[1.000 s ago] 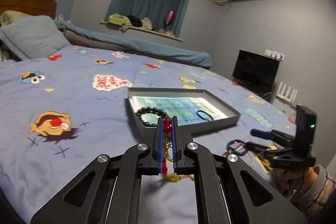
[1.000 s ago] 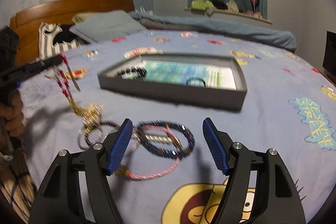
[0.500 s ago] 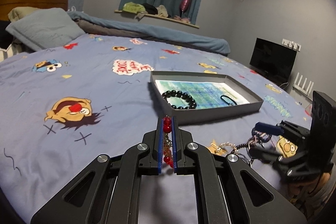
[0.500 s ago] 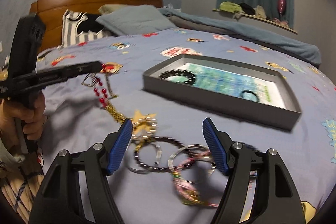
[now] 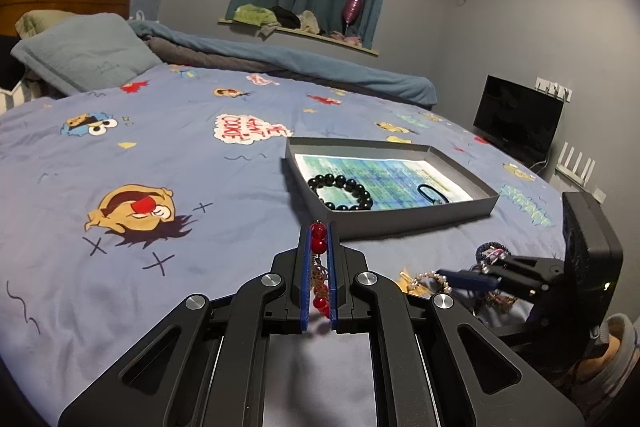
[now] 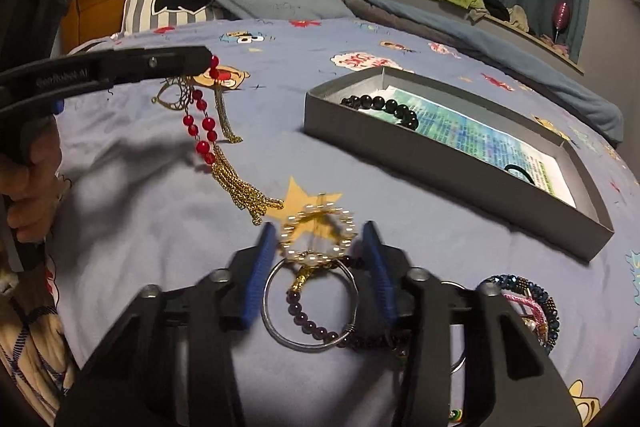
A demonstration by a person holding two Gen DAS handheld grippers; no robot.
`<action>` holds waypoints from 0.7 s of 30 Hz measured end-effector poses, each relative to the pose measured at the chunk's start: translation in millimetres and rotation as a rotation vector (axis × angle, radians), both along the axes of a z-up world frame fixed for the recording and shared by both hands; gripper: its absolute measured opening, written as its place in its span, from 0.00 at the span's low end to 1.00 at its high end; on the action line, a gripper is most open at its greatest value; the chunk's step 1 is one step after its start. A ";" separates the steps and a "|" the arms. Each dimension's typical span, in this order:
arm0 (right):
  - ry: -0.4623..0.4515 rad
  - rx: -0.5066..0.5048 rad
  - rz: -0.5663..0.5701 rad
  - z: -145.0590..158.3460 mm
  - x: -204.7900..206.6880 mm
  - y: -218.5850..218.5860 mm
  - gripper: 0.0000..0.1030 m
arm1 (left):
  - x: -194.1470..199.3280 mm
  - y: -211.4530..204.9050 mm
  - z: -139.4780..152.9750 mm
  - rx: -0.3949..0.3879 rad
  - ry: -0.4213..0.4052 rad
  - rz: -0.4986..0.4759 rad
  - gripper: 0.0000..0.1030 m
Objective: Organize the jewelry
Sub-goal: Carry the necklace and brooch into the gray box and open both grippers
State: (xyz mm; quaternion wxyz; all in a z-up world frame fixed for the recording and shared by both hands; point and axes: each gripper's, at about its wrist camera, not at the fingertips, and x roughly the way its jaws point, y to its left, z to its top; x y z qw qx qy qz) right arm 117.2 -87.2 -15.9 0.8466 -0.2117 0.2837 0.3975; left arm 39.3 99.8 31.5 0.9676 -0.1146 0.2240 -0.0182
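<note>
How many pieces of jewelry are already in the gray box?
2: a black bead bracelet at the gray box's near-left end, and a thin black band toward its right end. None seems hidden.

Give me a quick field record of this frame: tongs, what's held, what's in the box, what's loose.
left tongs: shut on red bead necklace, lifted; gold chain tassel trails onto bed sheet
right tongs: jaws have just been closing around gold bead ring; pads not yet pressing
grey box: black bead bracelet, thin black band
loose on bed: silver ring, purple bead bracelet, blue-and-pink bracelets
</note>
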 end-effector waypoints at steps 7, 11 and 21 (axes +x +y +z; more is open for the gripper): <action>0.011 0.071 -0.020 11.3 7.1 -9.4 0.38 | 11.1 -8.4 8.8 -0.021 -0.034 -0.024 0.08; 0.012 0.143 -0.050 23.9 17.5 -22.0 0.38 | 19.1 -11.4 19.1 -0.038 -0.079 -0.052 0.08; -0.011 0.267 -0.136 53.5 53.2 -55.6 0.38 | 38.7 -17.4 49.3 -0.075 -0.188 -0.111 0.08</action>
